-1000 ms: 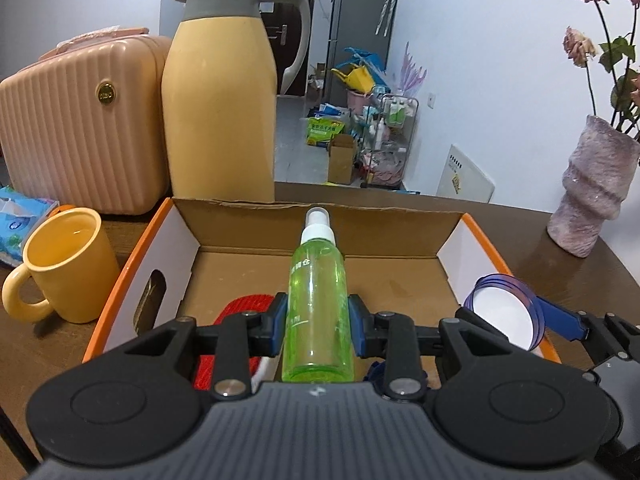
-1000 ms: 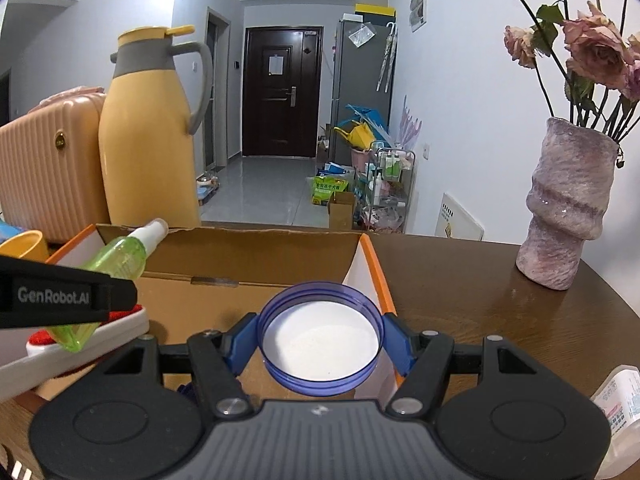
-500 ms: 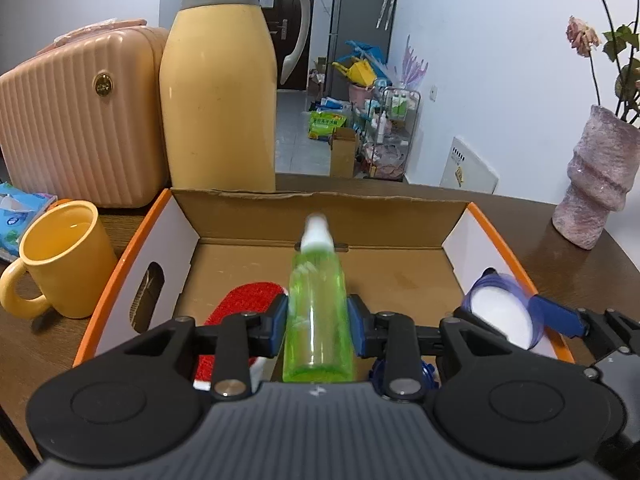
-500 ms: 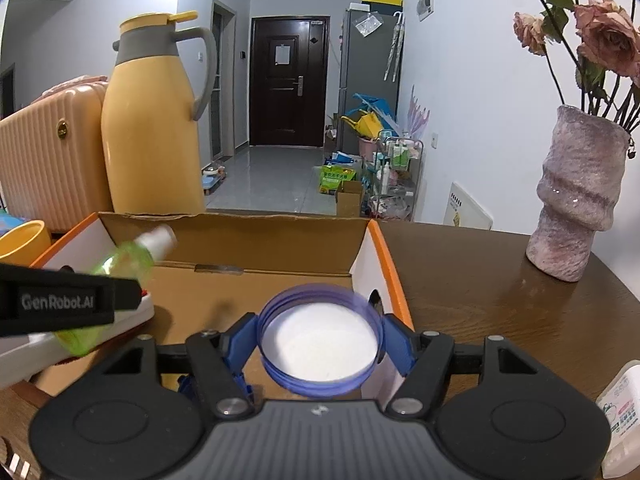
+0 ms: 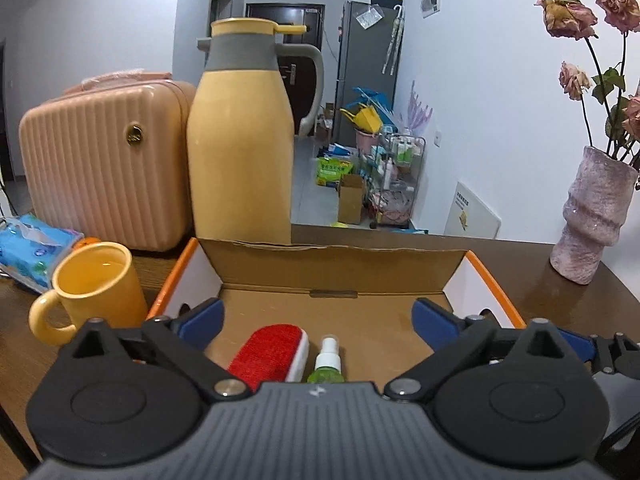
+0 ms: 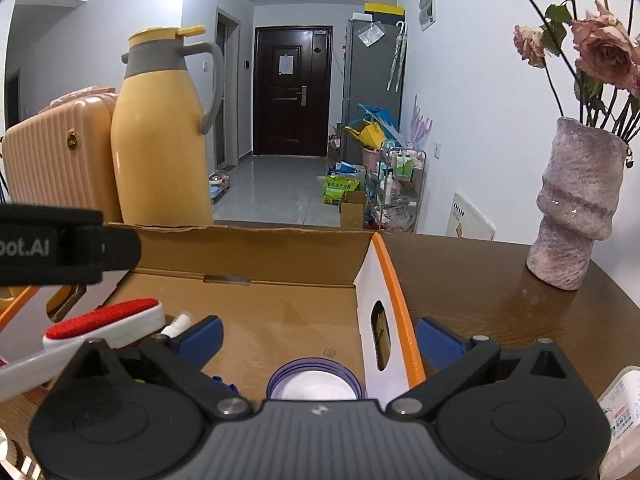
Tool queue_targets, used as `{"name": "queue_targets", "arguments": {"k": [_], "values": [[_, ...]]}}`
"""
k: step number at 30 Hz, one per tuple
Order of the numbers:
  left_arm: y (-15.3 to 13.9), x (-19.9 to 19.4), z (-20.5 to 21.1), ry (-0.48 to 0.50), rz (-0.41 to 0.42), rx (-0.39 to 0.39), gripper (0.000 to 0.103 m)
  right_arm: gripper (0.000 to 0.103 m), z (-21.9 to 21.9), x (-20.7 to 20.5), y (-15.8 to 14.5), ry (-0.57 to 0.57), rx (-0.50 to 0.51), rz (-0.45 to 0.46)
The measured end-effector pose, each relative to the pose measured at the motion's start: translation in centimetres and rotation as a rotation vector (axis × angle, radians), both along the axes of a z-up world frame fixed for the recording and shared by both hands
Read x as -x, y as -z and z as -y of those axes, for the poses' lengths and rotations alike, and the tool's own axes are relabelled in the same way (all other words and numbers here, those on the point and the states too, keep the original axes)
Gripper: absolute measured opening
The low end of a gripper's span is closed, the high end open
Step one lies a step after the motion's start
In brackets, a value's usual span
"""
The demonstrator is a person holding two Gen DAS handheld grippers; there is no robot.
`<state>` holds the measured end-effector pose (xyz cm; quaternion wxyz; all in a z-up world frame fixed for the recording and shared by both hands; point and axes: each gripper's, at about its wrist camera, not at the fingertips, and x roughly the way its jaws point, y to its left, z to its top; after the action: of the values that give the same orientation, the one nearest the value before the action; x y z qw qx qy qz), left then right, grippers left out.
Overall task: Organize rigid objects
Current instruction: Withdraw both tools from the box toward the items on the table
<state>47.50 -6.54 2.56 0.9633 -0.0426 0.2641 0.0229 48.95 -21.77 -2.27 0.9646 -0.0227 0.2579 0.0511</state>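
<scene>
An open cardboard box (image 5: 332, 276) with orange edges sits on the brown table. My left gripper (image 5: 318, 318) hangs over it, its jaws opening wide, with nothing pressed between the blue pads. The green spray bottle (image 5: 328, 368) lies on the box floor below it, beside a red-and-white brush (image 5: 272, 354). My right gripper (image 6: 320, 338) is over the box's (image 6: 248, 256) right end, its jaws also opening. The blue-rimmed round dish (image 6: 314, 384) rests on the box floor under it, free of the pads. The box's right wall (image 6: 394, 308) stands between the right gripper's fingers.
Behind the box stand a tall yellow jug (image 5: 240, 140) and a pink ribbed case (image 5: 104, 160). A yellow mug (image 5: 96, 284) and a blue tissue pack (image 5: 32, 248) sit to the left. A pink vase (image 6: 576, 204) with roses stands right, and a white bottle (image 6: 624, 412) lies nearer.
Both grippers opened. The left let go of the green spray bottle, which now lies in the box by the brush. The right released the blue-rimmed dish onto the box floor.
</scene>
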Motion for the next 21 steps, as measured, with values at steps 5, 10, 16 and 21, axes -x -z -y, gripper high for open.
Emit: {"name": "queue_targets", "arguments": {"k": [5,10,16,21], "values": [[-0.3,0.9,-0.3,-0.006,0.021,-0.003,0.103,0.103,0.1,0.7,-0.4,0.007,-0.007,0.029],[-0.5,2.2,-0.7,-0.01,0.042,-0.007,0.103,0.103,0.1,2.0,-0.9,0.007,-0.01,0.059],[-0.8,4.3,-1.9,-0.014,0.087,0.018,0.103,0.103,0.3,4.5,-1.1,0.016,-0.002,0.104],[-0.7,6.2,-2.7,-0.019,0.119,0.016,0.103,0.103,0.5,6.5,-1.3,0.021,-0.005,0.129]]}}
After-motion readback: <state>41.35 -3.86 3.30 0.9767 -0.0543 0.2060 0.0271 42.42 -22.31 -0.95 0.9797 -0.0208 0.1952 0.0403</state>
